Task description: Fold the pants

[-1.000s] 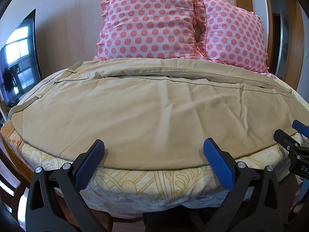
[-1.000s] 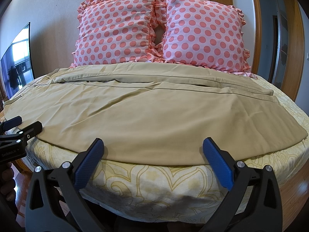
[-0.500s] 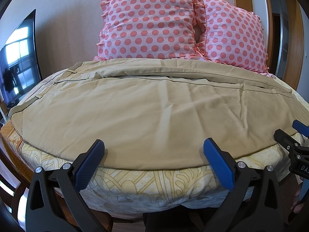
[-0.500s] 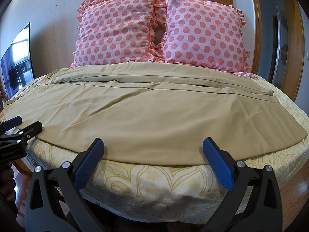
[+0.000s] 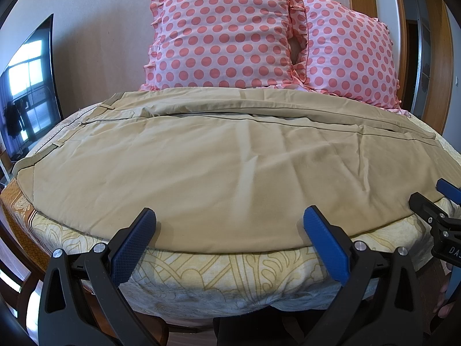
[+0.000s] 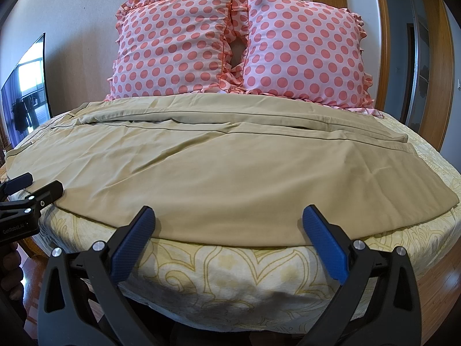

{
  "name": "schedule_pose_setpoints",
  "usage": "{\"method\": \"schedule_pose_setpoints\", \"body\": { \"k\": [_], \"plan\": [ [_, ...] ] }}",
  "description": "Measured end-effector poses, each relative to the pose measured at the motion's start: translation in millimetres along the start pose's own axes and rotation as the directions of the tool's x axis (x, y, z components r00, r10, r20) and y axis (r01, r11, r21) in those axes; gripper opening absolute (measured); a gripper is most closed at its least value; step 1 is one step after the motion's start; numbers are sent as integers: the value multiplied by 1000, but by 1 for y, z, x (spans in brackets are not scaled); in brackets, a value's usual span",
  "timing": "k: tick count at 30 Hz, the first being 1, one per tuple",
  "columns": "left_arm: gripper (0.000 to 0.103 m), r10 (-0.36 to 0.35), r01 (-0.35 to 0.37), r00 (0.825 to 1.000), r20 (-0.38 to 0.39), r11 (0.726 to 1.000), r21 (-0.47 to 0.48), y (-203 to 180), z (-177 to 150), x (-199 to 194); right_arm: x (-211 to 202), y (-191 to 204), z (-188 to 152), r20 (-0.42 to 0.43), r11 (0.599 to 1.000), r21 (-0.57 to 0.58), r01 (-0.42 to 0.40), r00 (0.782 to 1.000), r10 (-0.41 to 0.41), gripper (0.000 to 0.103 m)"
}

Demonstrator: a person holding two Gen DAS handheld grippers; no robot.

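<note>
Tan pants [image 5: 224,161] lie flat across the bed, waistband at the left, leg hems at the right; they also show in the right wrist view [image 6: 230,170]. My left gripper [image 5: 230,222] is open and empty, just short of the pants' near edge. My right gripper [image 6: 229,220] is open and empty, at the same near edge further right. The right gripper's tips show at the right edge of the left wrist view [image 5: 432,199]. The left gripper's tips show at the left of the right wrist view [image 6: 31,186].
The bed has a yellow patterned cover [image 5: 230,271]. Two pink polka-dot pillows [image 5: 222,37] [image 6: 305,49] lean on the wall behind the pants. A dark TV screen [image 5: 28,86] stands at the left. A wooden door frame [image 6: 432,57] is at the right.
</note>
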State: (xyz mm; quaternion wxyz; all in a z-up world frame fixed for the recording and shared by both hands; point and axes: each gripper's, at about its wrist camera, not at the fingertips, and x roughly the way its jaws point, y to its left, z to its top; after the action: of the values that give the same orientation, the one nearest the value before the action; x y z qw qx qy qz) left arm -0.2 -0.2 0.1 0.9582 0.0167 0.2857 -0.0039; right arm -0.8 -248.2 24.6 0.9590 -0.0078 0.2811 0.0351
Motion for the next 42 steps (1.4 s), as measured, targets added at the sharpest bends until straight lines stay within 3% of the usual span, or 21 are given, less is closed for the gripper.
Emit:
{"method": "schedule_pose_setpoints", "body": {
  "k": [26,31,34,37,40,42],
  "plan": [
    [102,0,0,1000,0,1000,1,0,0,0,-1,2,1,5,1000,-1,-3,1000,3,101],
    [102,-14,14,1000,-24,1000,8,2,3,2,-1,0,8,-30,998,-18,-56,998,55,101],
    [102,-34,34,998,-47,999,3,4,14,8,-3,-26,34,-1,997,40,-63,998,63,101],
    [102,-24,24,1000,7,1000,-7,15,36,3,6,-73,87,35,992,125,18,999,-22,101],
    [102,16,-15,999,52,1000,-20,22,55,4,43,-122,138,-63,965,214,152,988,-142,101],
    [102,27,-25,998,58,999,-32,24,64,10,76,-155,161,-137,941,285,181,980,-147,101]
  ]
}}
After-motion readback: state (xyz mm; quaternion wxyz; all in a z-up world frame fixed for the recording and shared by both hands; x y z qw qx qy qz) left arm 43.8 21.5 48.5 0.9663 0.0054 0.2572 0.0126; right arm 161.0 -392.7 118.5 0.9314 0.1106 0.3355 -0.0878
